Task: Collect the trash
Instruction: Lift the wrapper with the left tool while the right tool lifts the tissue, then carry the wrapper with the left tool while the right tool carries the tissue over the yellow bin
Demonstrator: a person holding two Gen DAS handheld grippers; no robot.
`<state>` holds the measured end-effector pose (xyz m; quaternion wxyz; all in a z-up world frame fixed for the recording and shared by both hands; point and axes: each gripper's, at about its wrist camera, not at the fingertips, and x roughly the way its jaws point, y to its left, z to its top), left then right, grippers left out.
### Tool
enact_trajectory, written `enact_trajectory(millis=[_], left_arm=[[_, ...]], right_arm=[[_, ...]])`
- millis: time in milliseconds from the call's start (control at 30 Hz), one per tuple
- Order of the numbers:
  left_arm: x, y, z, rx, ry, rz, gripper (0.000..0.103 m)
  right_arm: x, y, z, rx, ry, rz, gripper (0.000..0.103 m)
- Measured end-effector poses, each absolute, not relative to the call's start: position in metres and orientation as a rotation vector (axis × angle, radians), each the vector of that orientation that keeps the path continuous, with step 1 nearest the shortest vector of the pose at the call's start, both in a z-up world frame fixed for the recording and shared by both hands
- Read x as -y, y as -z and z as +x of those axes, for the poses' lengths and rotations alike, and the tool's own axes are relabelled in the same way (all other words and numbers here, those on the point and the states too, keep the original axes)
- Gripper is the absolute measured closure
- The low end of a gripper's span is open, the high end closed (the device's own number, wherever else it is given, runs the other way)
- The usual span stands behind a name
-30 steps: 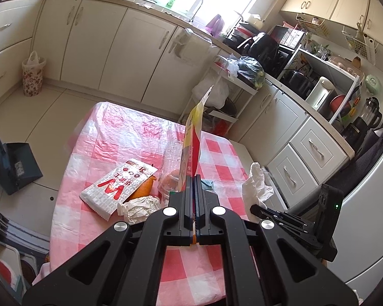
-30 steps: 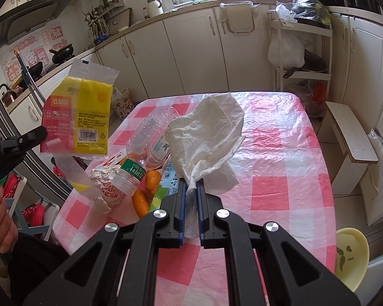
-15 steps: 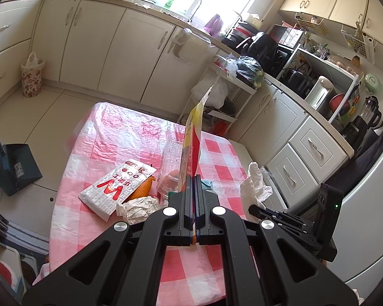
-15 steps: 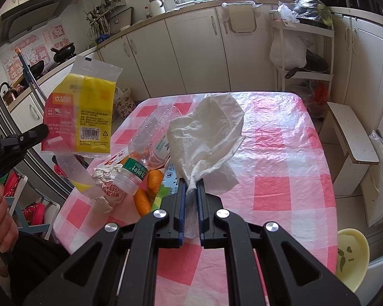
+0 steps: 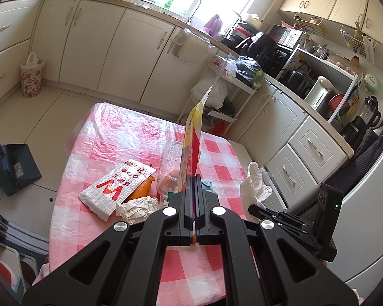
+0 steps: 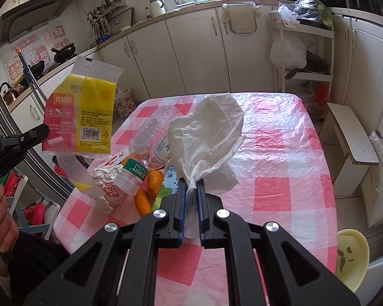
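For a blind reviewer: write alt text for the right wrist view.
The right gripper pinches a crumpled white tissue above a pink checked table. At left, the left gripper holds up a yellow and red wrapper over a plastic bottle, orange peel and crumpled paper.

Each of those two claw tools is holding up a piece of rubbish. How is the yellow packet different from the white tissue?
The yellow wrapper is flat, glossy and printed in yellow and red; the white tissue is plain, soft and crumpled.
The left gripper pinches the wrapper by a thin edge with its jaws fully together; the right gripper clamps a thicker twisted bunch of tissue.
Both hang clear above the checked table.
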<state>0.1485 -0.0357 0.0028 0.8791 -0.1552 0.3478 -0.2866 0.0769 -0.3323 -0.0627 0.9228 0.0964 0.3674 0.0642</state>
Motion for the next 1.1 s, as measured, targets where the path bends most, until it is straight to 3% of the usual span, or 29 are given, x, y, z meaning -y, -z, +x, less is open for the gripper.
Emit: enact_trajectory(millis=[467,733,1100], left_arm=[[0.039,-0.008,0.150,-0.718,0.634,-0.330,0.102],[0.070,-0.016,0.137,-0.725,0.730,-0.322,0.102],[0.217,-0.006,0.095,-0.838,0.932,-0.173,0.102]], right_arm=[[0.351,0.046,0.067,-0.700,-0.164,0.326,0.094],[0.415,0.004,-0.002,-0.571,-0.078,0.400,0.092],[0.501,0.091,-0.058,-0.708,0.119,0.485,0.088]])
